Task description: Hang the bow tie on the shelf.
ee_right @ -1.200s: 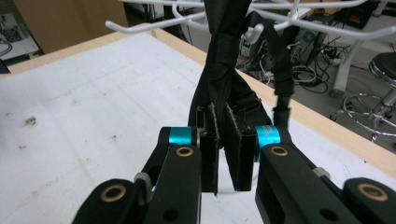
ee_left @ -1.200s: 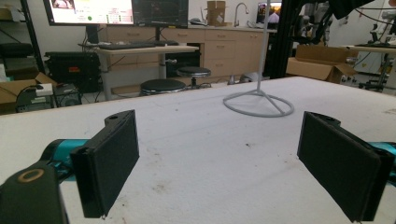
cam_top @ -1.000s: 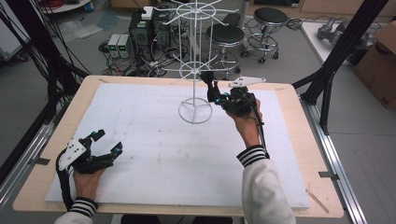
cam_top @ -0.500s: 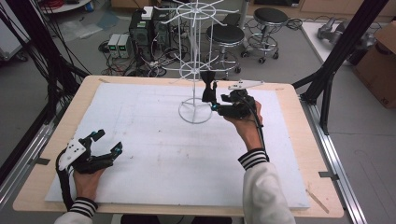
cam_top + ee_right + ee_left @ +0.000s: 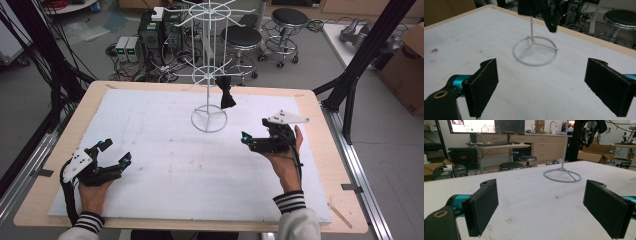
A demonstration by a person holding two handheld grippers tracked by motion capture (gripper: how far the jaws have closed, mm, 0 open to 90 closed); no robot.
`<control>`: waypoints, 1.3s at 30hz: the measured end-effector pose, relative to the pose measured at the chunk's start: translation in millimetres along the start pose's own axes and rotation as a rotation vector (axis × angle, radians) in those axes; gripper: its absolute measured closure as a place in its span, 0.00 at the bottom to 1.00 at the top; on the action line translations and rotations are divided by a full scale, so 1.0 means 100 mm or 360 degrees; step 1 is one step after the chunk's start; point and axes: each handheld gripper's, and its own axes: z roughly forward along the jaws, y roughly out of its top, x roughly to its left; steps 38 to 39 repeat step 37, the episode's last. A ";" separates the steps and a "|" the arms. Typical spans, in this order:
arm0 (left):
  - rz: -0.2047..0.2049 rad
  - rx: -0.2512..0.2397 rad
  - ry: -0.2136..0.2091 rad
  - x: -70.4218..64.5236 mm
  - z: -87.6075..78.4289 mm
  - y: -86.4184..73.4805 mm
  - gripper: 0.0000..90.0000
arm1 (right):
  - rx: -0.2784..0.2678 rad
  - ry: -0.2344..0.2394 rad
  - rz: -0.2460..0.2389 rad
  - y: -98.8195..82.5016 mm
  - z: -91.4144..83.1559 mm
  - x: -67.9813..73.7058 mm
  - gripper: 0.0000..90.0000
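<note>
Our left gripper (image 5: 114,151) has its fingers (image 5: 482,207) spread wide with nothing between them; it rests low on the white table (image 5: 165,170), out of the way. Our right gripper (image 5: 248,141) has just been opening its jaws (nothing sits between them now). The black bow tie (image 5: 226,94) hangs on the white wire rack (image 5: 209,75), well apart from both, so we judge it is hung.
</note>
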 end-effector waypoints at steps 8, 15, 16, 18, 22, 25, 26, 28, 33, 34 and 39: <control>0.0010 0.0006 0.0000 0.00 0.00 0.00 0.14 | -0.0063 -0.0106 -0.0019 -0.49 -0.18 0.03 0.12; 0.0001 0.0002 0.0007 0.00 0.00 0.00 0.14 | -0.0211 -0.0201 -0.0013 -0.82 -0.22 0.02 0.12; 0.0001 0.0002 0.0007 0.00 0.00 0.00 0.14 | -0.0211 -0.0201 -0.0013 -0.82 -0.22 0.02 0.12; 0.0001 0.0002 0.0008 0.00 0.00 0.00 0.14 | -0.0258 -0.0259 -0.0035 -0.91 -0.22 0.04 0.12; -0.0001 0.0002 0.0012 0.00 0.00 0.00 0.15 | -0.0359 -0.0314 -0.0006 -1.08 -0.24 0.04 0.12; 0.0000 0.0002 0.0012 0.00 0.00 0.00 0.15 | -0.0430 -0.0328 0.0013 -1.13 -0.23 0.04 0.12; -0.0001 0.0002 0.0014 0.00 0.00 0.00 0.15 | -0.0430 -0.0328 0.0013 -1.13 -0.23 0.04 0.12; -0.0001 0.0002 0.0013 0.00 0.00 0.00 0.15 | -0.0448 -0.0340 0.0009 -1.16 -0.20 0.04 0.12; 0.0006 0.0008 0.0012 0.00 0.00 0.00 0.15 | -0.0457 -0.0358 0.0007 -1.20 -0.15 0.05 0.12; 0.0006 0.0008 0.0012 0.00 0.00 0.00 0.15 | -0.0457 -0.0358 0.0007 -1.20 -0.15 0.05 0.12; 0.0013 0.0009 0.0007 0.00 0.00 0.00 0.15 | -0.0450 -0.0359 0.0008 -1.20 -0.15 0.06 0.12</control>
